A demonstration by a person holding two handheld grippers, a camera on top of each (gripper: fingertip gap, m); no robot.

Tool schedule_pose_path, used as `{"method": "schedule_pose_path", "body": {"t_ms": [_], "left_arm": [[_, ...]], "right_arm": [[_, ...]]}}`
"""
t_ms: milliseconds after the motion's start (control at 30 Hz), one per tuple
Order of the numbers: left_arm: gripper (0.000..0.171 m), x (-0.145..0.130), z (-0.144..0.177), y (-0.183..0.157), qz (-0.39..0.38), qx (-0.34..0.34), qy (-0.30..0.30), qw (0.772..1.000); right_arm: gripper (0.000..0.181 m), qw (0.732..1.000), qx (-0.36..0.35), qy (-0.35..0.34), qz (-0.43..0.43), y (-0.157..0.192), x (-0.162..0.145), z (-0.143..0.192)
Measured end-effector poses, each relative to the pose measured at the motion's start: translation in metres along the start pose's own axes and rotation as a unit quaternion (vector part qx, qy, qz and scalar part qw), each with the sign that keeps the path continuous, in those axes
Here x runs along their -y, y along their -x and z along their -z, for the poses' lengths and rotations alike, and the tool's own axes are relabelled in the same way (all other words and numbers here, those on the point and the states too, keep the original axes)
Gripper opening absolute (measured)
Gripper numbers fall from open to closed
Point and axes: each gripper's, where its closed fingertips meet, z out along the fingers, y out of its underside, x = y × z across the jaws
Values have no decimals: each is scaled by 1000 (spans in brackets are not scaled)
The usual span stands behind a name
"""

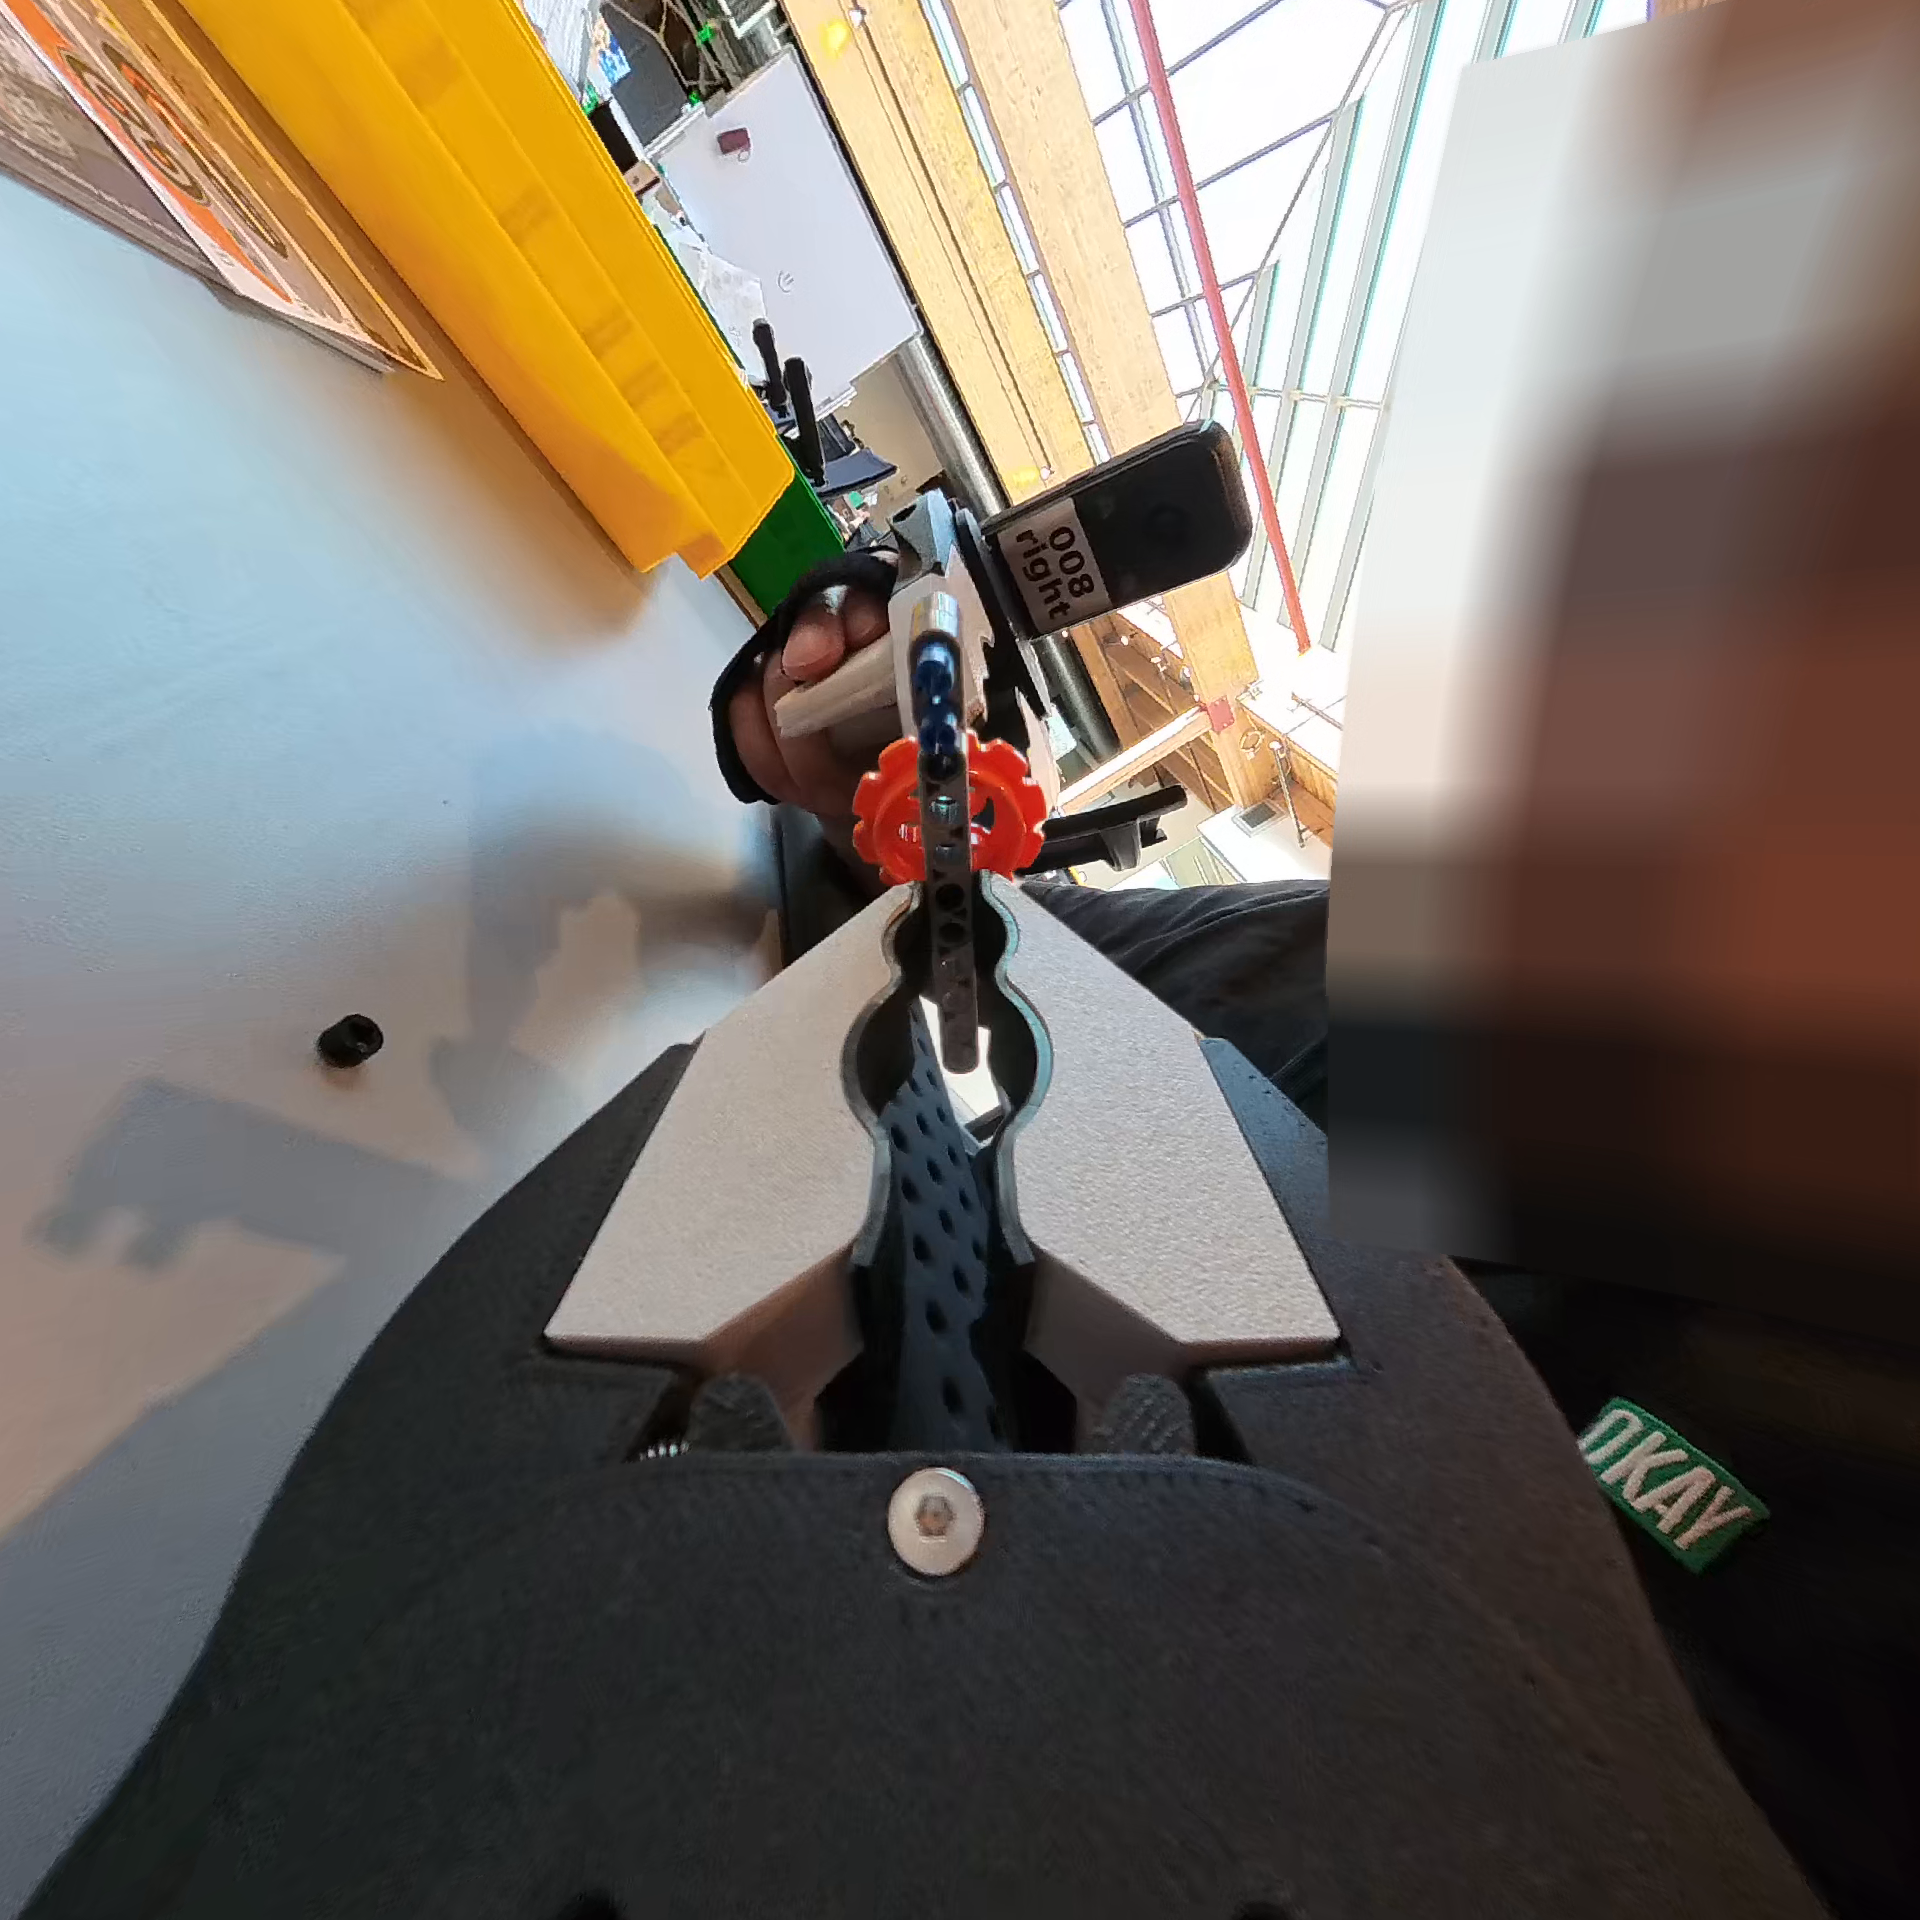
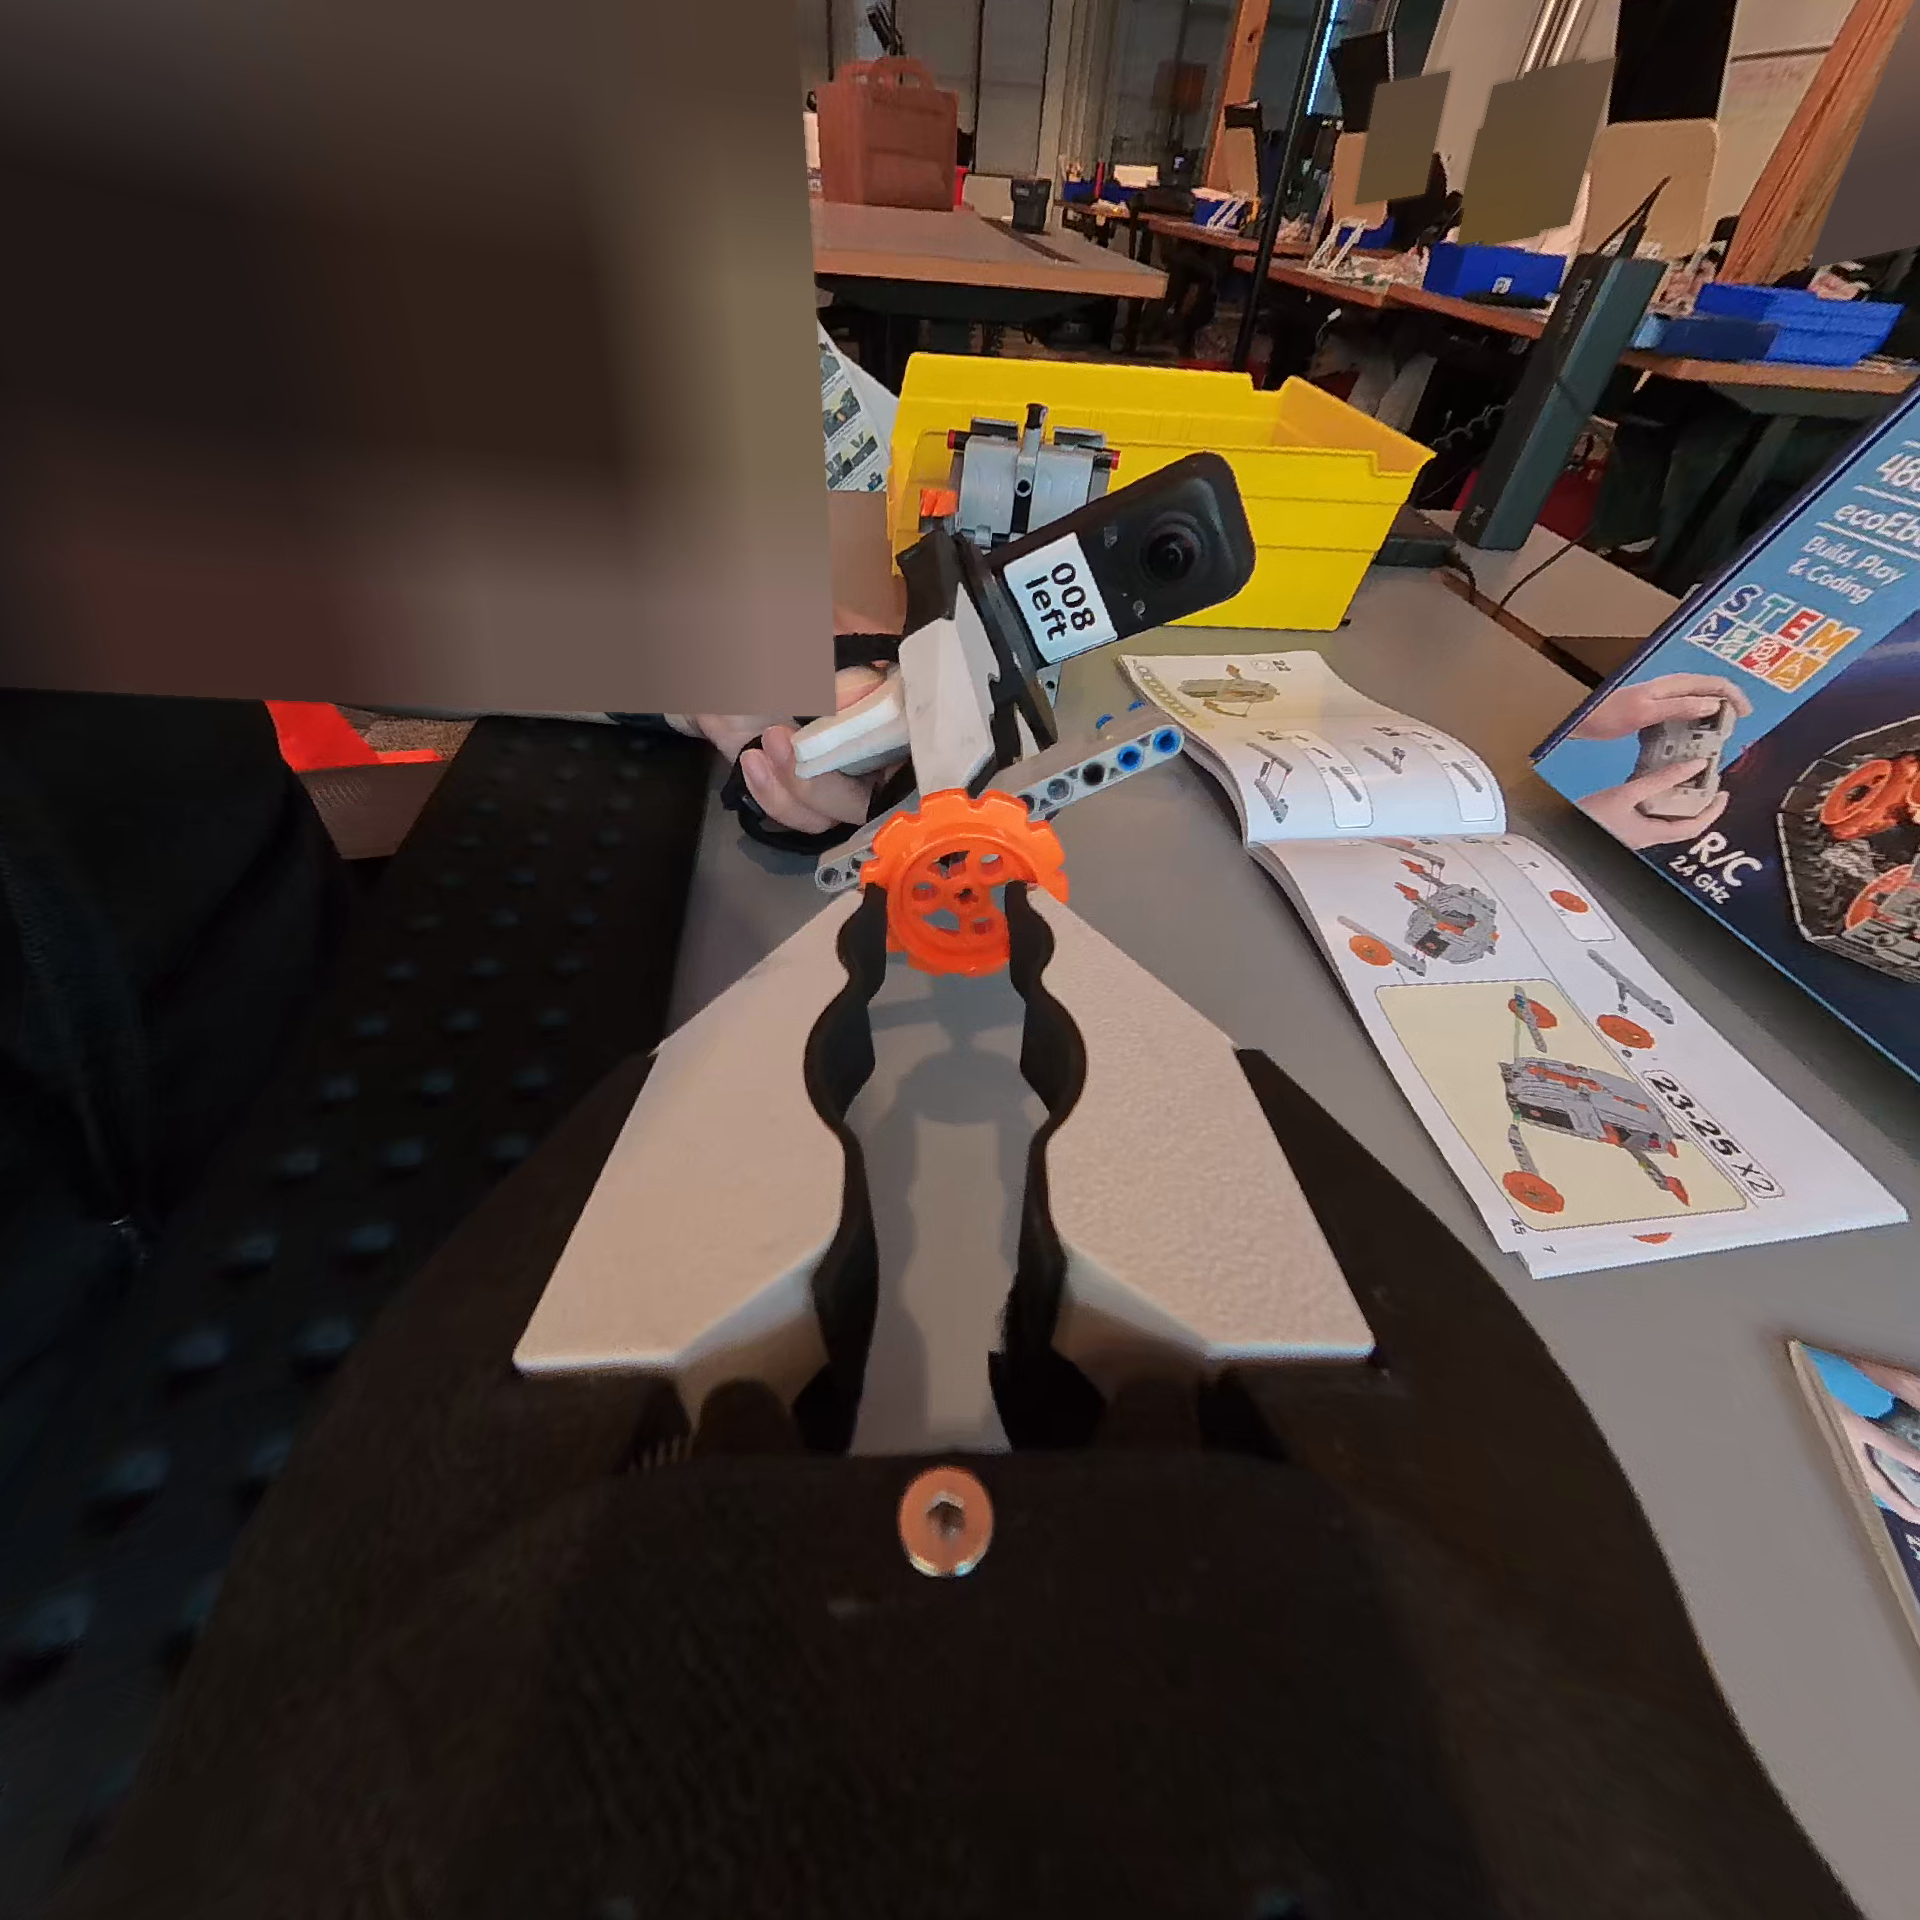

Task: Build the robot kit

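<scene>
Between the two grippers, held up above the pale grey table (image 2: 1226, 935), sits a small orange plastic toothed wheel with spokes (image 2: 961, 881), mounted against a long grey perforated plastic beam with blue and black pins in its holes (image 2: 1081, 774). The right gripper (image 2: 948, 906) pinches the wheel by its rim, one dark wavy finger (image 2: 857, 945) on each side. The left gripper (image 1: 951, 940) has its fingers pressed onto the near end of the beam, gripping it on its flat faces so that the beam stands edge-on in the left wrist view. Both parts look light, rigid and smooth; the wheel's teeth offer purchase at the rim, while the thin beam seems likely to pivot unless it is held across its broad sides, as it is here. Snap-fit pins of this kind probably need a firm, straight push. Behind the left gripper, a yellow plastic open bin (image 2: 1340, 488) holds a grey blocky assembly with small red and orange bits (image 2: 1023, 473); what else lies inside is hidden. Beside it an open paper instruction booklet with printed diagrams (image 2: 1455, 935) lies flat, and a blue cardboard kit box (image 2: 1756, 748) stands at the right. A small black plastic piece (image 1: 349, 1039) rests alone on the table.
</scene>
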Motion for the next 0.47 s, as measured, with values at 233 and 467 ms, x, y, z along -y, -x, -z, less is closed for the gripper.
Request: {"method": "schedule_pose_path", "body": {"t_ms": [233, 467], "left_arm": [[6, 0, -1, -3, 7, -13, -4, 1000], [6, 1, -2, -9, 9, -32, -2, 999]], "right_arm": [[18, 1000, 7, -4, 4, 3, 2, 0], [20, 999, 30, -18, -19, 5, 7, 5]]}}
